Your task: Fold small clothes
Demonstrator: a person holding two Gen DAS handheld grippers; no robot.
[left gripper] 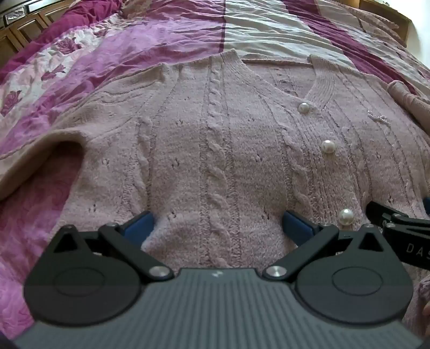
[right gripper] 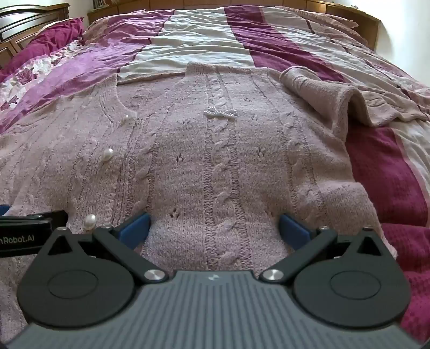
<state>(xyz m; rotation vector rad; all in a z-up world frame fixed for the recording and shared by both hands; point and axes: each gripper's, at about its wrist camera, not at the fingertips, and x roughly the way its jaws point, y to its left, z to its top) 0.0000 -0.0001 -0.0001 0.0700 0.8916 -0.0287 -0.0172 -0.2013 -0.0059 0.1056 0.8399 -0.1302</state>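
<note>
Nearest in each wrist view are the black linkages and blue pads of the tools. The left gripper (left gripper: pixel 217 222) has its jaws spread wide, with nothing pinched between them; its blue fingertips (left gripper: pixel 139 224) rest low over the hem of a pale pink cable-knit cardigan (left gripper: pixel 215 139). The right gripper (right gripper: pixel 213 224) is spread just as wide and likewise grips nothing, its pads (right gripper: pixel 134 226) sitting at the hem of the cardigan's other half. The two tools are side by side, each showing at the edge of the other's view. The cardigan lies flat, front up, spread on a bed covered by a quilt (left gripper: pixel 188 29) of magenta, pink and cream stripes with a floral patch. A row of pearl buttons (left gripper: pixel 328 146) runs up the closed front between the two tools, toward the V neckline. A small bow of tiny beads (right gripper: pixel 220 112) sits on the chest, on the right gripper's side. One sleeve (right gripper: pixel 317 96) lies bunched and folded near the shoulder on that side; the other sleeve (left gripper: pixel 40 150) trails off on the left gripper's side. Beyond the collar the quilt stretches to a wooden headboard (right gripper: pixel 349 10).
</note>
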